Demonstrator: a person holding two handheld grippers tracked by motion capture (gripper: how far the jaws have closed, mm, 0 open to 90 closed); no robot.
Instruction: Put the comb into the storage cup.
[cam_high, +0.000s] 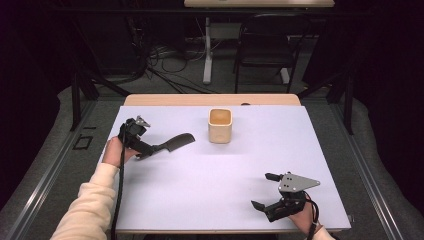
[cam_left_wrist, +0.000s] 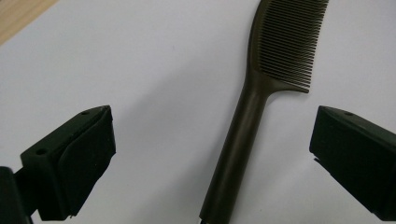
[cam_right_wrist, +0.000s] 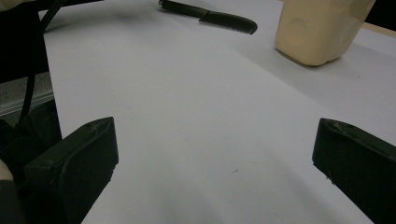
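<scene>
Two grippers sit over the white table (cam_high: 200, 175). Left gripper (cam_left_wrist: 210, 144) gapes wide around the dark comb (cam_left_wrist: 261, 93) — flat on the sheet (handle between the jaws, untouched), left of the cream cup (cam_high: 220, 125). Right gripper (cam_high: 266, 191) stands wide, empty.

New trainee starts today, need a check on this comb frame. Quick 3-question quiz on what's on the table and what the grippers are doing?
1. True or false: the left gripper is clamped on the comb.
2. Multiple choice: where does the cream cup stand? A) between the jaws of the right gripper B) toward the far side of the white table, apart from both grippers C) on top of the comb.
3. Fill in: the comb's ______ lies between the left gripper's jaws, untouched by the pads.

Key: 1. False, the jaws stand wide open. 2. B. 3. handle.
</scene>
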